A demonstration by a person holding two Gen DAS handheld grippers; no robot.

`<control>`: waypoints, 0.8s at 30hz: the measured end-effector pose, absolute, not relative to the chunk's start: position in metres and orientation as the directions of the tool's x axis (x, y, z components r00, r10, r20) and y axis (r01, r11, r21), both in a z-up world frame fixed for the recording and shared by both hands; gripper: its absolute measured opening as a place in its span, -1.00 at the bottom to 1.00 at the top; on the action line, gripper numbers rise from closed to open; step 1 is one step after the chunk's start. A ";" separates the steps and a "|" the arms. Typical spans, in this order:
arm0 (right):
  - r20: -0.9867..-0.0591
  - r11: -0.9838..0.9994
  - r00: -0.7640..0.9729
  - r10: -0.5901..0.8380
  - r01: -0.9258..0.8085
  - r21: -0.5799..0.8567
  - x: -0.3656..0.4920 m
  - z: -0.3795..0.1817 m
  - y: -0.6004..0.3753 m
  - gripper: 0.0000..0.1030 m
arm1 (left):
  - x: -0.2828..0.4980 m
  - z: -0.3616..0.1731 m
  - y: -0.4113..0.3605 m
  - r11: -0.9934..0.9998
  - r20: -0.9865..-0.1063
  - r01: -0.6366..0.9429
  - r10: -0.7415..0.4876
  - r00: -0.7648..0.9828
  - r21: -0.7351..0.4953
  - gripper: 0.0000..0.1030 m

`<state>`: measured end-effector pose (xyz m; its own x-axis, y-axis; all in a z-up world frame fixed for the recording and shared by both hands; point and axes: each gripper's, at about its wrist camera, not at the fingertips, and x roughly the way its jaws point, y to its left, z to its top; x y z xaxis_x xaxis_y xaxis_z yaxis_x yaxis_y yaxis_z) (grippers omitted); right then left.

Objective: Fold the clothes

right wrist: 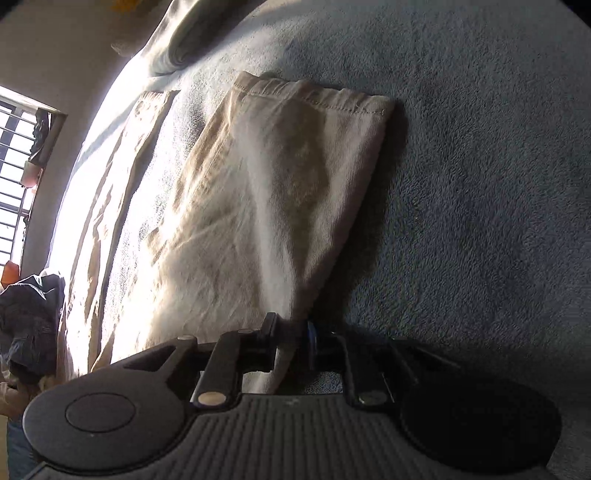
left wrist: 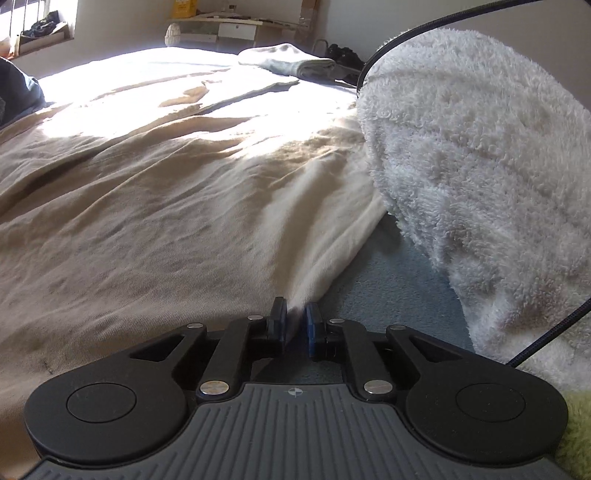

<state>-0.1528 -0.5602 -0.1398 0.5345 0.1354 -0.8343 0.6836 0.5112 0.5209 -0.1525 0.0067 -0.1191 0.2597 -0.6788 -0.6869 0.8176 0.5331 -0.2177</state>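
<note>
A: Beige cloth sits pinched between the fingers of the left gripper [left wrist: 295, 325]. A narrow fold of the garment [left wrist: 166, 206] runs up out of the pads, which are drawn close on it.

B: And the right gripper [right wrist: 291, 343]?

A: Same story. Its fingers are closed narrow on an edge of the beige garment [right wrist: 266, 206], and a strip of cloth hangs down between them toward the camera.

B: Where does the garment lie?

A: Spread flat on a grey-blue fleece blanket [left wrist: 380, 291]. From the left wrist it fans out far and left, wrinkled, with strong sun on the far part. From the right wrist one leg or sleeve runs away from the fingers to a stitched hem [right wrist: 314, 98]. I cannot tell which it is. A second beige strip [right wrist: 122, 177] lies to its left, with blanket [right wrist: 480, 184] showing between the two.

B: What is beside the left gripper?

A: A white fluffy sleeve [left wrist: 480, 177] on the right, near the camera, with a black cable [left wrist: 546, 332] crossing it.

B: Further out?

A: A folded pale towel [left wrist: 288, 61] at the far edge of the bed, and low shelving [left wrist: 221, 31] behind it. A dark bundle of clothes [right wrist: 29, 317] lies near the left edge in the right wrist view, under a barred window [right wrist: 18, 177].
</note>
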 end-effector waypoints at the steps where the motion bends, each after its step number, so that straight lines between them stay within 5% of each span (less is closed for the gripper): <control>1: -0.837 0.508 0.536 0.108 0.694 0.510 -0.157 -0.134 -0.567 -0.48 | -0.152 -0.118 0.011 0.534 -0.684 0.811 -0.685 0.249 -0.240 -0.77; 3: -0.814 0.454 0.580 0.046 0.713 0.534 -0.169 -0.127 -0.586 -0.08 | -0.148 -0.117 0.020 0.559 -0.685 0.784 -0.684 0.251 -0.271 -0.76; 11: -0.742 0.210 0.670 -0.010 0.727 0.654 -0.174 -0.156 -0.630 -0.06 | -0.135 -0.111 0.046 0.685 -0.663 0.650 -0.658 0.357 -0.329 -0.76; 13: -0.728 0.250 0.685 -0.041 0.712 0.656 -0.166 -0.154 -0.629 -0.13 | -0.131 -0.109 0.052 0.713 -0.658 0.612 -0.647 0.386 -0.341 -0.76; 16: -0.713 0.336 0.697 -0.079 0.692 0.639 -0.153 -0.146 -0.627 -0.96 | -0.130 -0.111 0.048 0.730 -0.665 0.598 -0.629 0.402 -0.329 -0.76; 20: -0.699 0.444 0.697 -0.159 0.683 0.580 -0.149 -0.119 -0.620 -0.96 | -0.130 -0.114 0.042 0.737 -0.680 0.600 -0.614 0.401 -0.312 -0.76; 24: -0.780 0.432 0.594 -0.196 0.767 0.475 -0.147 -0.139 -0.623 -0.95 | -0.130 -0.118 0.041 0.737 -0.698 0.603 -0.604 0.385 -0.305 -0.76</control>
